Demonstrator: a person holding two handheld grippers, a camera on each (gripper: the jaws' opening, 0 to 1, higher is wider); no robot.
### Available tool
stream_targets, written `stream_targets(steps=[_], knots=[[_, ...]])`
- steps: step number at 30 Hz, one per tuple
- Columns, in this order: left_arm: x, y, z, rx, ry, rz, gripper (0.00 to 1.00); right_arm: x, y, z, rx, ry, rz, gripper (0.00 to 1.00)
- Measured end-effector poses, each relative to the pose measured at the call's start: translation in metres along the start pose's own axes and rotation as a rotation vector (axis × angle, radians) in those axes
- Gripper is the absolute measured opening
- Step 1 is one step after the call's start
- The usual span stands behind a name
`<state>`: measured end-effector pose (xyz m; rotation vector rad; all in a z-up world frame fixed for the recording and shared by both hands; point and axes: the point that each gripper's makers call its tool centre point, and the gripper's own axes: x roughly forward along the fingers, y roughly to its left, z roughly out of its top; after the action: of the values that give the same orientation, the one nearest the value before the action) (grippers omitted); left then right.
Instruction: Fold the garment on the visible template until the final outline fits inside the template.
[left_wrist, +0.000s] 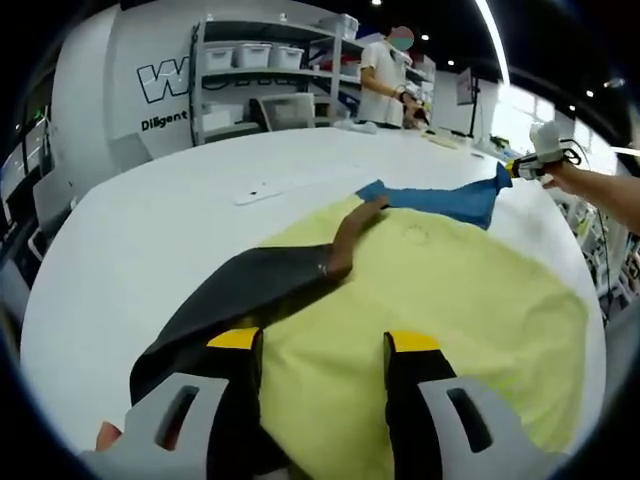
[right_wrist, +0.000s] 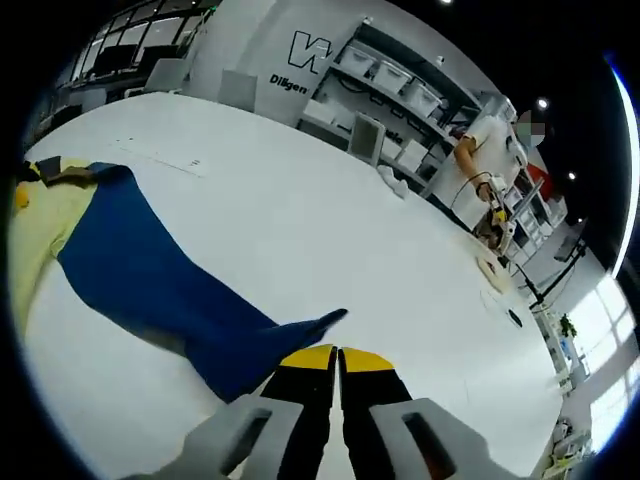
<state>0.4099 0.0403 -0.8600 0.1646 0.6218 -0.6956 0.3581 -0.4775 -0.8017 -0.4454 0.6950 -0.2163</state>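
The yellow garment (left_wrist: 440, 300) lies spread on the white worktop (left_wrist: 180, 230). The left gripper (left_wrist: 322, 345) hovers released above it; the right gripper (right_wrist: 337, 356), arm outstretched, pinches its blue sleeve (right_wrist: 170, 285).

Garment (left_wrist: 450, 300) spread on table (left_wrist: 150, 240), shelves (left_wrist: 260, 80) behind, person (left_wrist: 385, 80) beside shelves

surface: white table (left_wrist: 150, 230) | on it: garment (left_wrist: 440, 300) (yellow, blue, black)
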Motion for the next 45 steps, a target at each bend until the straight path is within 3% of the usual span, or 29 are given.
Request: stream_targets(steps=[7,12,25,30,36,41,45], knots=[[0.000,0.001,0.000,0.001,-0.001,0.001,0.45,-0.002,-0.005,-0.008,0.035,0.019,-0.004,0.00],[0.000,0.001,0.000,-0.001,-0.002,0.004,0.44,-0.012,0.016,-0.012,0.145,0.036,0.105,0.00],[0.001,0.000,0.001,-0.012,-0.001,0.006,0.46,-0.026,0.066,-0.032,0.187,0.073,0.259,0.04],[0.001,0.001,0.001,-0.015,-0.002,0.007,0.46,-0.026,0.081,-0.034,0.130,0.075,0.309,0.09],[0.001,0.002,0.002,-0.023,-0.004,0.010,0.45,-0.021,0.081,-0.033,-0.083,0.049,0.256,0.14],[0.001,0.003,0.002,-0.023,-0.005,0.011,0.44,-0.014,0.086,-0.035,-0.088,0.061,0.265,0.15],[0.001,0.003,0.002,-0.025,-0.005,0.012,0.44,-0.010,0.081,-0.035,-0.095,0.066,0.244,0.05]])
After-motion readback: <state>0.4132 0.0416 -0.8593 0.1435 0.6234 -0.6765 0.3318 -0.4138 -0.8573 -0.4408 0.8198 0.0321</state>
